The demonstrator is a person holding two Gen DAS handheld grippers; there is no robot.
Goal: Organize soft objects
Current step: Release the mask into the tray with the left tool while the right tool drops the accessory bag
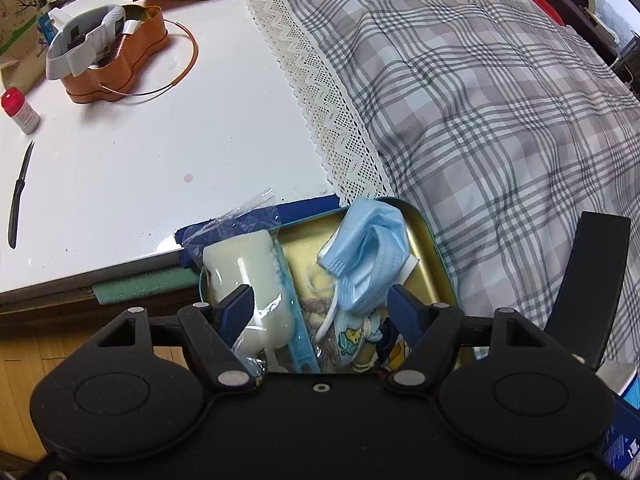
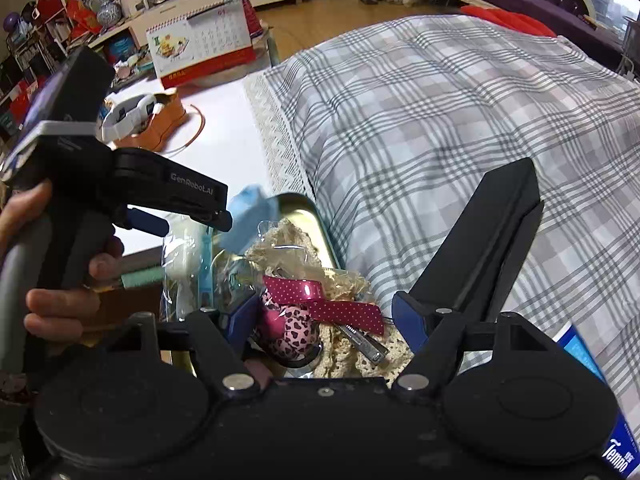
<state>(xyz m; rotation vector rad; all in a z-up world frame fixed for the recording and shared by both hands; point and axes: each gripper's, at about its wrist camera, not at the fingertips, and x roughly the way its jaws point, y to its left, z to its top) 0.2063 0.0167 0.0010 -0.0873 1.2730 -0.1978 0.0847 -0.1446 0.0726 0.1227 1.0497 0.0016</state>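
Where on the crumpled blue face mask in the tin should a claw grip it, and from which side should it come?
Probably the raised, bunched fold at the top of the blue face mask, taken from above. It stands up over the rim of the teal tin, so claw fingers can straddle that ridge without touching the tin wall. Its white ear loop is thin and lies among other items.

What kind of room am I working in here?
Most likely a lived-in living room at home: a plaid blanket with lace trim draped beside a white tabletop, a desk calendar, and cluttered shelves with a vase along the far wall.
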